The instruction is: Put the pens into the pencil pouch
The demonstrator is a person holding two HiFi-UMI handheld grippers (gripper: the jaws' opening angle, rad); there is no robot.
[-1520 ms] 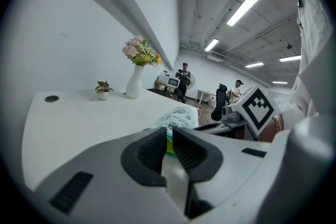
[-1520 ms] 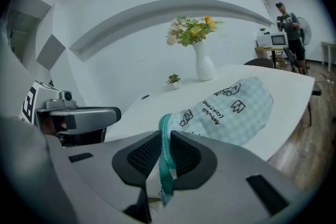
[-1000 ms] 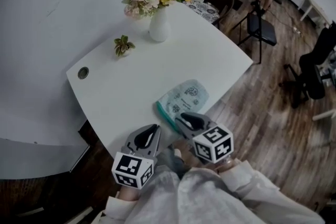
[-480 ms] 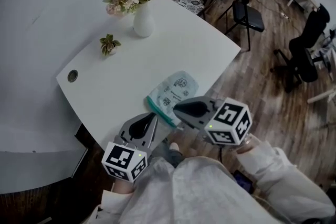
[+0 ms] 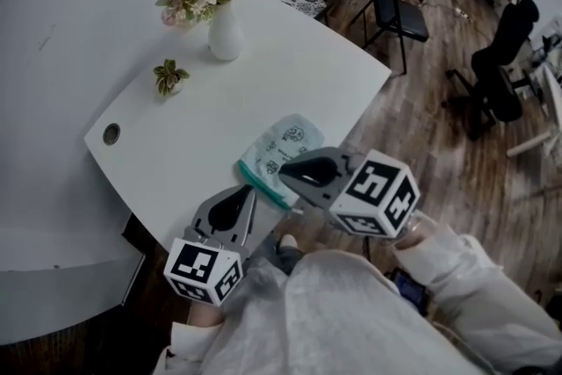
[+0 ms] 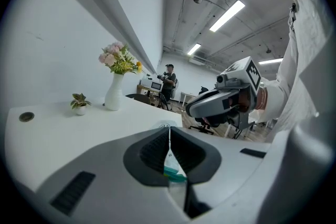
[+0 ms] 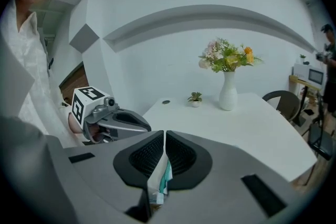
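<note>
L tool [image 5: 247, 191] is closed on the zip edge of the pencil pouch [image 5: 291, 143]. R tool [image 5: 284, 175] jaws have just been closing and now pinch the same edge, w/ white & teal fabric btwn the pads. Pouch sits at the worktop [image 5: 176, 154] near edge, close to its near corner. Flower vase [image 5: 225, 32] at far corner, small plant [image 5: 169, 75] by far-left edge.

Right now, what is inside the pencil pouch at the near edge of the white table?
Nothing inside it can be seen. The pencil pouch shows only its printed outside and its teal edge, and its own fabric covers whatever it may hold. No pen shows in any of the views.
</note>
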